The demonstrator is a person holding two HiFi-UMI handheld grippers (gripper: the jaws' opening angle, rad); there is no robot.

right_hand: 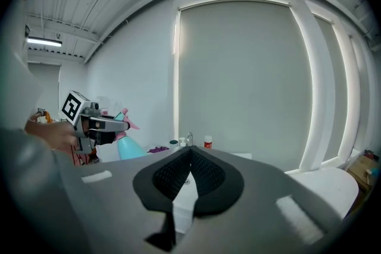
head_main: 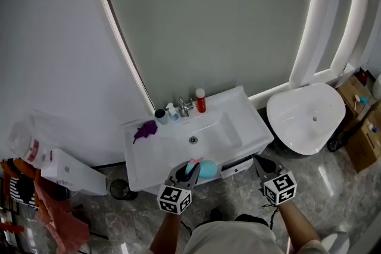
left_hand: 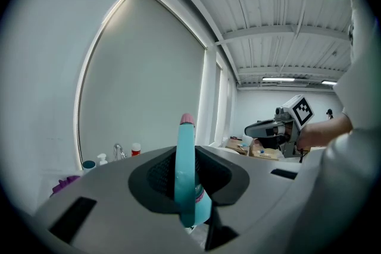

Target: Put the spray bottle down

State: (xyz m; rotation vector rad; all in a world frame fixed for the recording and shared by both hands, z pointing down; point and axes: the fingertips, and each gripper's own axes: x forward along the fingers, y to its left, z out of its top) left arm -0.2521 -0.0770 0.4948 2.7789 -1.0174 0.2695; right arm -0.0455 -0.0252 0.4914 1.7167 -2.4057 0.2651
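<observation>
The teal spray bottle (head_main: 206, 169) with a pink trigger is held at the front edge of the white sink vanity (head_main: 149, 154). My left gripper (head_main: 186, 171) is shut on it. In the left gripper view the bottle's neck (left_hand: 185, 169) stands upright between the dark pads, its pink tip on top. My right gripper (head_main: 262, 166) hovers off the vanity's front right corner, shut with nothing in it; its pads (right_hand: 205, 174) meet at the tip. The right gripper view shows the left gripper (right_hand: 121, 124) with the bottle (right_hand: 131, 148) at the left.
At the back of the sink stand a faucet (head_main: 184, 107), a red bottle (head_main: 201, 101), a small white bottle (head_main: 172, 111) and a dark cup (head_main: 160, 115); a purple cloth (head_main: 144, 129) lies left. A white toilet (head_main: 306, 116) is at the right, cardboard boxes (head_main: 364, 140) beyond it.
</observation>
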